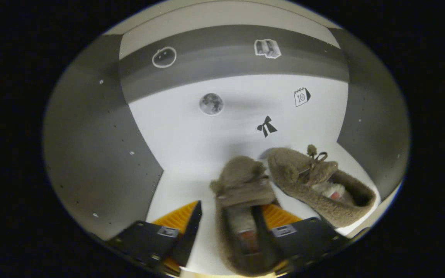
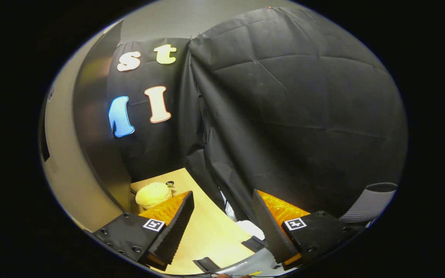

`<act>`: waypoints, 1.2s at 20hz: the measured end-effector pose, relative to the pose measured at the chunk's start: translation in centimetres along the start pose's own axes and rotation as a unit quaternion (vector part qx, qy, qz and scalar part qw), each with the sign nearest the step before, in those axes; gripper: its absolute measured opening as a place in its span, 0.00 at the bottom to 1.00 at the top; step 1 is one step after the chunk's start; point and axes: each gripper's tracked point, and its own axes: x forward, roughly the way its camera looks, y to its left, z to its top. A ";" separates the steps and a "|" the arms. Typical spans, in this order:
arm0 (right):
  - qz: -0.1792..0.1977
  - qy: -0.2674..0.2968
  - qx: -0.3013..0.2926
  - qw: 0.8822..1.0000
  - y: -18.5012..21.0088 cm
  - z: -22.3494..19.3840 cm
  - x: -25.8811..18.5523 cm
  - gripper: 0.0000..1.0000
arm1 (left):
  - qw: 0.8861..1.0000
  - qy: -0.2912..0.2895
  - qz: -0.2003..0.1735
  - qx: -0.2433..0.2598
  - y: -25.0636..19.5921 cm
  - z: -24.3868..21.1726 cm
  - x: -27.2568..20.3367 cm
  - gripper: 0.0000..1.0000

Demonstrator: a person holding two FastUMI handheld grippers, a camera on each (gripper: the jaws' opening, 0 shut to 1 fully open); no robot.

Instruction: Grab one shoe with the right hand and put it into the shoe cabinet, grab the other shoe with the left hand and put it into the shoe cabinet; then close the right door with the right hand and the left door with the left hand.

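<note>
In the left gripper view, the left claw (image 1: 226,235) sits at the bottom edge with its fingers spread; the right-hand finger (image 1: 263,235) lies over the opening of the near shoe (image 1: 242,200), while the other finger stands apart on bare shelf to its left, so nothing is pinched. That fuzzy brown shoe points its toe away, into the shoe cabinet (image 1: 91,154). The second shoe (image 1: 319,185), a matching one with a small bow and pom-pom, lies just beside it on the right, angled, the two toes close to each other. Both rest on the cabinet's white floor, between grey side walls. Stickers dot the white back panel: a moon (image 1: 211,104), a bow (image 1: 266,126), a calendar (image 1: 301,96).

In the right gripper view, the right claw (image 2: 222,224) is spread wide and holds nothing. Beyond it lies a wooden tabletop (image 2: 203,227) with a pale yellow plush toy (image 2: 153,194) at far left.
</note>
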 end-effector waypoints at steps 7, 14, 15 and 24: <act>0.053 -0.001 -0.002 0.999 3.7 1.9 1.6 0.92 | 0.995 -0.095 -0.001 0.009 0.3 2.6 -10.8 0.95; 0.129 -0.019 -0.039 0.991 9.0 5.9 1.0 0.92 | 0.978 -0.202 0.000 -0.057 1.8 2.1 -24.1 1.00; 0.135 -0.025 -0.050 0.989 9.6 6.7 0.8 0.92 | 0.973 -0.219 0.001 -0.072 2.6 1.8 -26.0 1.00; 0.167 -0.090 -0.076 0.979 15.6 13.5 -4.5 0.92 | 0.945 -0.294 0.063 -0.127 6.1 -4.2 -37.7 1.00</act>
